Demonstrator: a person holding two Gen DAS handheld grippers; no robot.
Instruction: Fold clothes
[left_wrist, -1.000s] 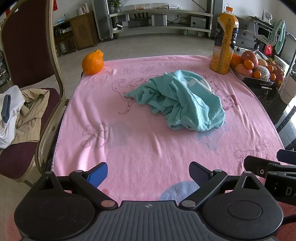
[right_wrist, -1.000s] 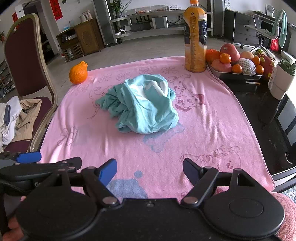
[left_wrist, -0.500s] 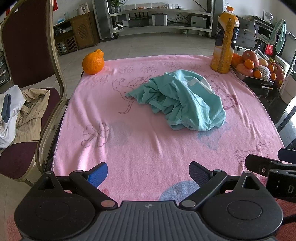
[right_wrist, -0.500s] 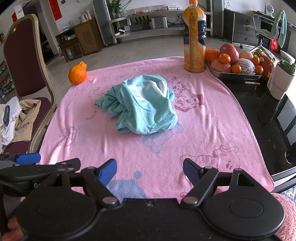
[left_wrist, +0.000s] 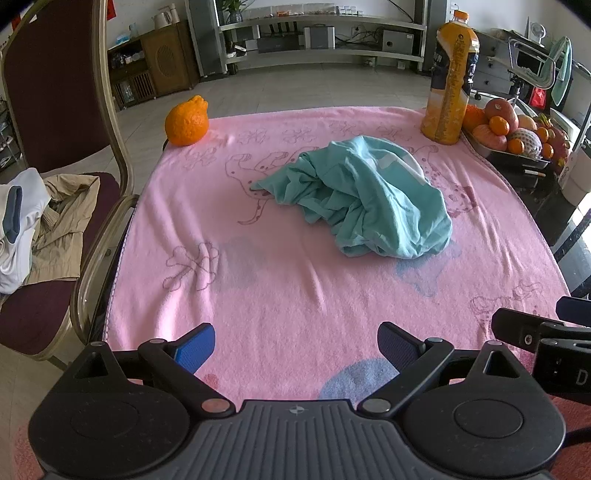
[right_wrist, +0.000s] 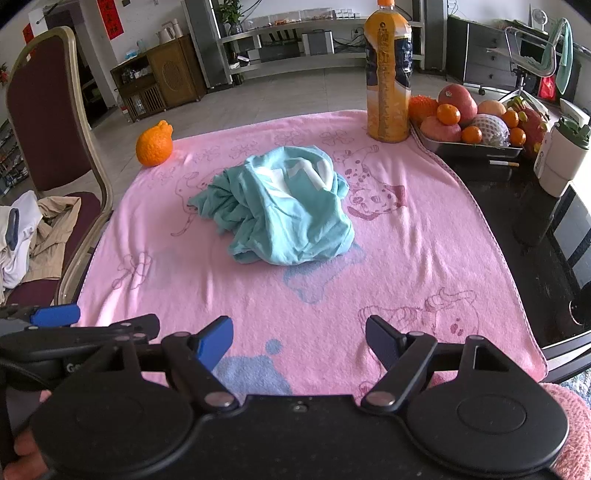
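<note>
A crumpled teal shirt (left_wrist: 365, 199) (right_wrist: 284, 210) with a white print lies in a heap in the middle of the pink blanket (left_wrist: 280, 280) (right_wrist: 406, 258) that covers the table. My left gripper (left_wrist: 295, 343) hangs open over the near edge of the blanket, well short of the shirt, with nothing between its blue pads. My right gripper (right_wrist: 299, 341) is open too, beside the left one at the near edge, and holds nothing. Each gripper's side shows in the other's view.
An orange citrus fruit (left_wrist: 186, 122) sits at the blanket's far left corner. A tall juice bottle (right_wrist: 388, 74) and a tray of fruit (right_wrist: 476, 144) stand at the far right, with a white cup (right_wrist: 561, 158) beside them. A chair (left_wrist: 48, 177) with piled clothes stands on the left.
</note>
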